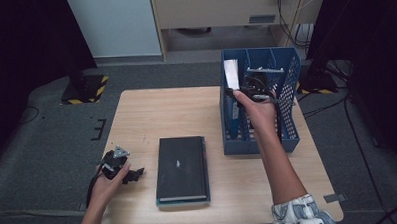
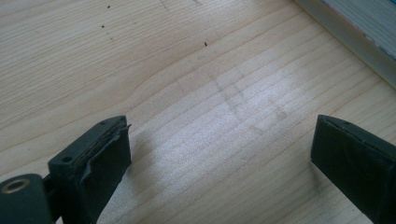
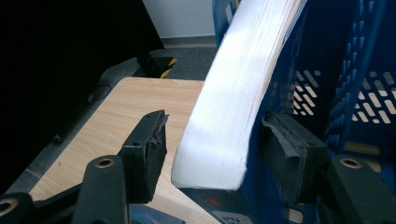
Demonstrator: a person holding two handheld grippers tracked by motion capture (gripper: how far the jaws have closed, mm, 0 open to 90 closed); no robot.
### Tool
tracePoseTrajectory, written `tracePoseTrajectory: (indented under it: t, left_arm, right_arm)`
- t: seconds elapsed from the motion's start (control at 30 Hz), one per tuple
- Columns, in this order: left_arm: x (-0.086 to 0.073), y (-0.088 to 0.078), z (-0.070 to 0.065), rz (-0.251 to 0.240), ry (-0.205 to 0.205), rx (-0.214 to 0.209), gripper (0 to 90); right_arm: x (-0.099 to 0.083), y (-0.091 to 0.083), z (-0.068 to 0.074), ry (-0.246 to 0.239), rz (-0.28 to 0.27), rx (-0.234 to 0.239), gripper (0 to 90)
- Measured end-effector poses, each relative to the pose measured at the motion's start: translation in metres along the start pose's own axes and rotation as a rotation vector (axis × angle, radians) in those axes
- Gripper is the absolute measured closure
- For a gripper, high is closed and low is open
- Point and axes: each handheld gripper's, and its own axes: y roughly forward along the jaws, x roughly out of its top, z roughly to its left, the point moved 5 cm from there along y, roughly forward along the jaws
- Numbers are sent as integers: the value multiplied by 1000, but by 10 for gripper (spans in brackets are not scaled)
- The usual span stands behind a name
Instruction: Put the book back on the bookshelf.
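The right hand-held gripper (image 3: pixel 210 154) is standing spread around the white book (image 3: pixel 233 93) in the blue rack (image 1: pixel 289 114), not pinching it. It should be backing straight out, leaving the book leaning. The left hand-held gripper (image 2: pixel 219 154) is resting spread over the surface (image 2: pixel 187 70).

The counter (image 1: pixel 186 112) is lit evenly from above while its surroundings are left dark; soft glare is seen on its wood, and near edges are blurred.

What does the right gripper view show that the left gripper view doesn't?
Right gripper view alone: a book's white page edge standing between the open jaws of the right gripper, a gap at the left pad, inside the blue perforated plastic file rack.

Left gripper view alone: the left gripper, wide open over bare wood, with a grey book's edge at the corner.

Both: the light wooden table.
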Motion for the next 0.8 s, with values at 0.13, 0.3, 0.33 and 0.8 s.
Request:
tracePoseTrajectory:
  t: [0.13, 0.3, 0.33, 0.8]
  left_arm:
    - [0, 0, 0, -1, -2, -1, 43]
    - [0, 0, 0, -3, 0, -2, 44]
    - [0, 0, 0, -2, 0, -2, 43]
    - [-1, 1, 1, 0, 3, 1, 43]
  right_arm:
    - [-1, 1, 5, 5, 0, 7, 397]
    - [-2, 2, 9, 6, -1, 10, 391]
    - [-2, 2, 9, 7, -5, 12, 391]
    - [-13, -8, 6, -58, -22, 53, 216]
